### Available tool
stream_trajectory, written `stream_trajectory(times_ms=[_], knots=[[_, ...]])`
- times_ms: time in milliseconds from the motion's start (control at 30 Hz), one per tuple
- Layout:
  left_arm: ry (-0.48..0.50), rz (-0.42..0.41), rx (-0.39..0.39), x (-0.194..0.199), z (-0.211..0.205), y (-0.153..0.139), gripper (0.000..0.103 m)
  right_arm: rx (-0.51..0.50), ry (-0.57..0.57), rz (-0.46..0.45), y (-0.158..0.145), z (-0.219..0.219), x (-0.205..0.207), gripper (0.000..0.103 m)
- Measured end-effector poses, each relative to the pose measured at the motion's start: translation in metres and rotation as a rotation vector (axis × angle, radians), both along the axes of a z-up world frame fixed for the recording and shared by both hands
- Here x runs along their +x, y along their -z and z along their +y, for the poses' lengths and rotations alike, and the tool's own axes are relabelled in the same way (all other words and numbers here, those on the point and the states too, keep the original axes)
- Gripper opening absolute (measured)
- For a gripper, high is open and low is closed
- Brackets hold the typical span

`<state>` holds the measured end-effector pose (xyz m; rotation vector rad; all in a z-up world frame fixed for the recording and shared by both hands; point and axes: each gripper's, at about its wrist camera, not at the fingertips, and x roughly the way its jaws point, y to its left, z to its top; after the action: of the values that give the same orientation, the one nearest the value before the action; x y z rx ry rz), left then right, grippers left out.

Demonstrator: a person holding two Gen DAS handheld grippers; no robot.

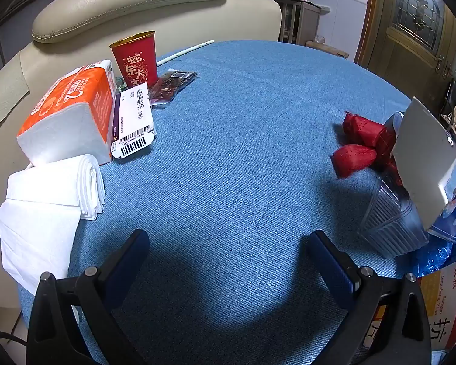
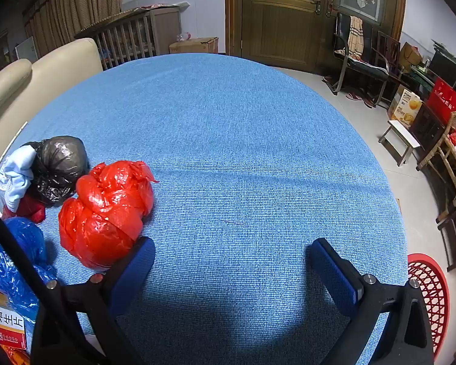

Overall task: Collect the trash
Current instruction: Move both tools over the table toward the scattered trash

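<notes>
Tools both gape empty over the blue woven tabletop (image 2: 243, 152); right tool (image 2: 231, 267) should swing left, straddle the crumpled red plastic bag (image 2: 106, 210) and pinch its knotted top

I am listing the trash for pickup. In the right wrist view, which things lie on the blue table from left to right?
Blue bag → black bag → red bag; to the right of these, only bare blue table, with the red basket past its right edge.
</notes>
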<state>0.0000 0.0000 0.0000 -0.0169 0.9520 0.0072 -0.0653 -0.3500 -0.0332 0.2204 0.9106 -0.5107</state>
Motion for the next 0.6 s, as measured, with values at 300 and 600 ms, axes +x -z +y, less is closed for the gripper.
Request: stream_trajectory(times_ms=[300, 600], knots=[[0.0, -0.001, 0.0, 0.0, 0.0, 0.0, 0.103, 0.003, 0.0, -0.001, 0.0, 0.0, 0.0, 0.103], [0.051, -0.122, 0.063, -0.023, 0.0, -0.037, 0.103, -0.054, -0.036, -0.07, -0.036, 0.013, -0.026, 0.103]])
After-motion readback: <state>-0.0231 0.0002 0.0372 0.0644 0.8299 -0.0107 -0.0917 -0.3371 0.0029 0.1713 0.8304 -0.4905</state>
